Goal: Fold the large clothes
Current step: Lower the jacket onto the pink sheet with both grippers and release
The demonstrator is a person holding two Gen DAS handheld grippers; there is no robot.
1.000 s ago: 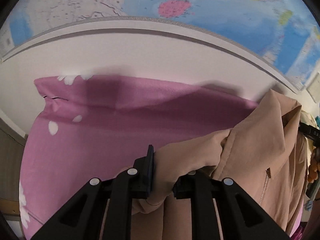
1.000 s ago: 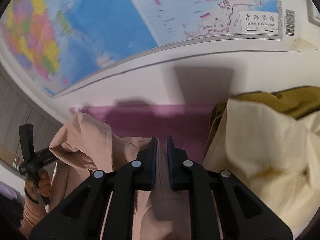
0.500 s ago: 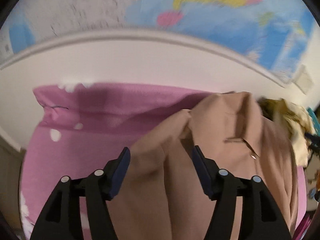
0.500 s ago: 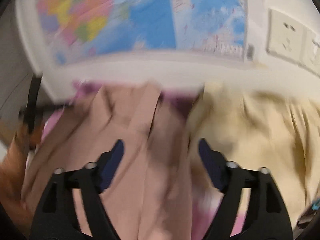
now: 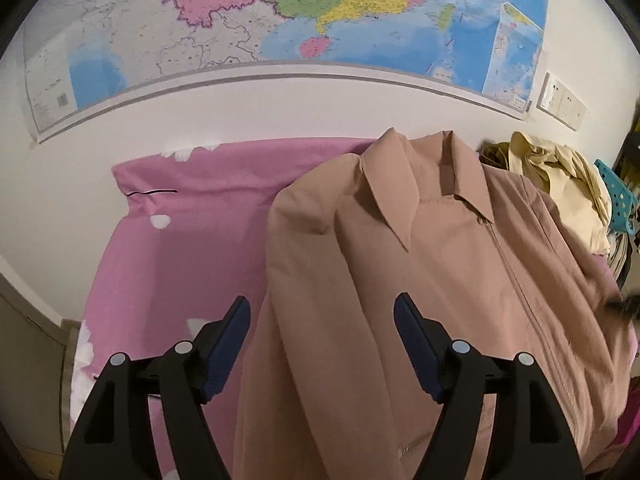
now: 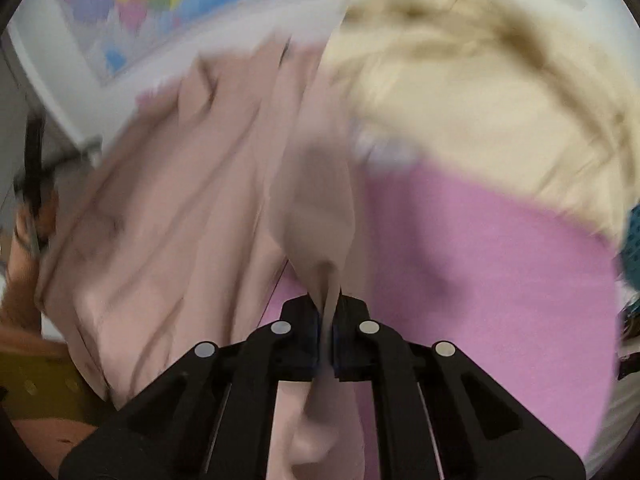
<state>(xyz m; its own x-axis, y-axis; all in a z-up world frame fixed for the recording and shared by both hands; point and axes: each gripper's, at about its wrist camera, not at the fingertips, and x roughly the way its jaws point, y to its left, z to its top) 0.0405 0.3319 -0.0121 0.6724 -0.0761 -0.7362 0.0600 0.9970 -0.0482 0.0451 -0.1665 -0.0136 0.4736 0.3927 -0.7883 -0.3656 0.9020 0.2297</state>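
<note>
A tan collared jacket (image 5: 420,280) lies front up on a pink bedsheet (image 5: 180,248), its collar toward the wall. My left gripper (image 5: 322,316) is open above the jacket's left shoulder and sleeve, holding nothing. In the blurred right wrist view, my right gripper (image 6: 329,312) is shut on a fold of the tan jacket (image 6: 192,200), which stretches up and left from the jaws.
A pile of cream and olive clothes (image 5: 560,184) sits right of the jacket, also in the right wrist view (image 6: 480,92). A teal basket (image 5: 618,200) stands at the far right. A wall map (image 5: 280,20) hangs behind the bed. Wall sockets (image 5: 562,100) show at right.
My left gripper let go of the jacket and drew back, open. My right gripper opened half a second ago and is now shut on a fold of the jacket, moving fast.
</note>
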